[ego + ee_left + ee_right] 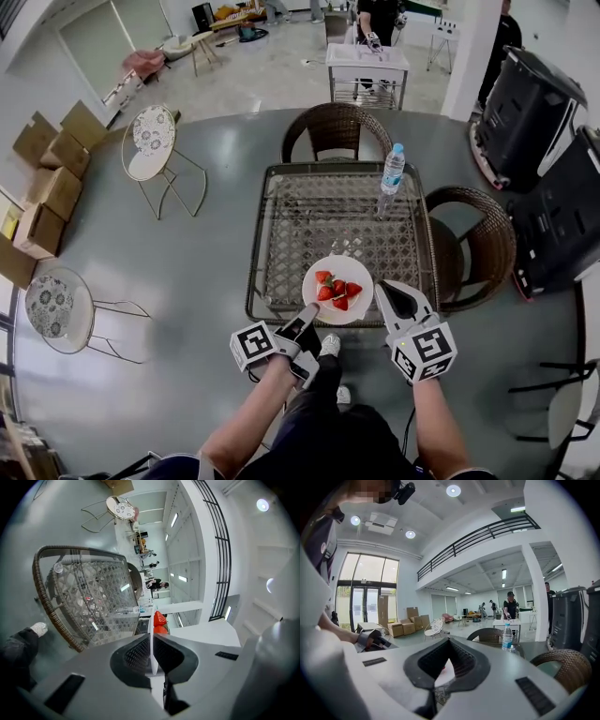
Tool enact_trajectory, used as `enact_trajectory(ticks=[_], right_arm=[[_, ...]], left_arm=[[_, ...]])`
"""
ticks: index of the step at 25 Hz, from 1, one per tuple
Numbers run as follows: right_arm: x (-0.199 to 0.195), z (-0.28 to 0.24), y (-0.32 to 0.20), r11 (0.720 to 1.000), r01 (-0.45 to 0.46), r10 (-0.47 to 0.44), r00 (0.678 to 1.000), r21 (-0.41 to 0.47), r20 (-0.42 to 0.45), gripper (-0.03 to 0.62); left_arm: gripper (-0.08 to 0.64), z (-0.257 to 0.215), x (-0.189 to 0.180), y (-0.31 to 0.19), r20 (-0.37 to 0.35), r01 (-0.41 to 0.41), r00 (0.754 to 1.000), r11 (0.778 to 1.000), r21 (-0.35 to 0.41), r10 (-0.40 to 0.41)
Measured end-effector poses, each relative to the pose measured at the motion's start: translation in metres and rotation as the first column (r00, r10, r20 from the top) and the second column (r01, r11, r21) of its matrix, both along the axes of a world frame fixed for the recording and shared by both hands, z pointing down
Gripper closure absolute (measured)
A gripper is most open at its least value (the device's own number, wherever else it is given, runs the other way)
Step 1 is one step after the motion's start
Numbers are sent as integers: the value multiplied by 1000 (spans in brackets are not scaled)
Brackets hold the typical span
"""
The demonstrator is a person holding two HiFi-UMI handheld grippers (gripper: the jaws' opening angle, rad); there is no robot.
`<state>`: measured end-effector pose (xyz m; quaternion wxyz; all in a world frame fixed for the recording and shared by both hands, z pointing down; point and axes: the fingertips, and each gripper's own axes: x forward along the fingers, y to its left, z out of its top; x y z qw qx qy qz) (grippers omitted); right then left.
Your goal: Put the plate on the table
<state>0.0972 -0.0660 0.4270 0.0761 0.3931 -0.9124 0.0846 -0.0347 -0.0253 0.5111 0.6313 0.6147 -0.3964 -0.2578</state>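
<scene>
A white plate with several strawberries is over the near edge of the glass-topped wicker table. My left gripper is shut on the plate's near-left rim. In the left gripper view the plate shows edge-on as a thin white line pinched between the jaws, with a strawberry beyond. My right gripper stands open just right of the plate, holding nothing. In the right gripper view a bit of the plate shows through the open jaws. Whether the plate rests on the glass I cannot tell.
A water bottle stands at the table's far right. Wicker chairs sit behind and to the right of the table. Black bins stand at far right. The person's legs and shoe are below the table edge.
</scene>
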Motion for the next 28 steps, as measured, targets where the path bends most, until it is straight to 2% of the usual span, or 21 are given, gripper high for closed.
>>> enact_trajectory(ticks=[12, 19, 28], right_arm=[[-35, 48, -79, 995, 21, -26, 999, -100, -40, 589], [-50, 80, -109, 982, 10, -25, 997, -188, -77, 589], [-52, 112, -131, 967, -26, -2, 994, -252, -110, 589]], left_arm=[[543, 56, -32, -79, 11, 1, 1000, 1000, -18, -1], [543, 102, -41, -111, 14, -34, 999, 997, -73, 35], [543, 161, -46, -141, 12, -45, 999, 990, -131, 47]])
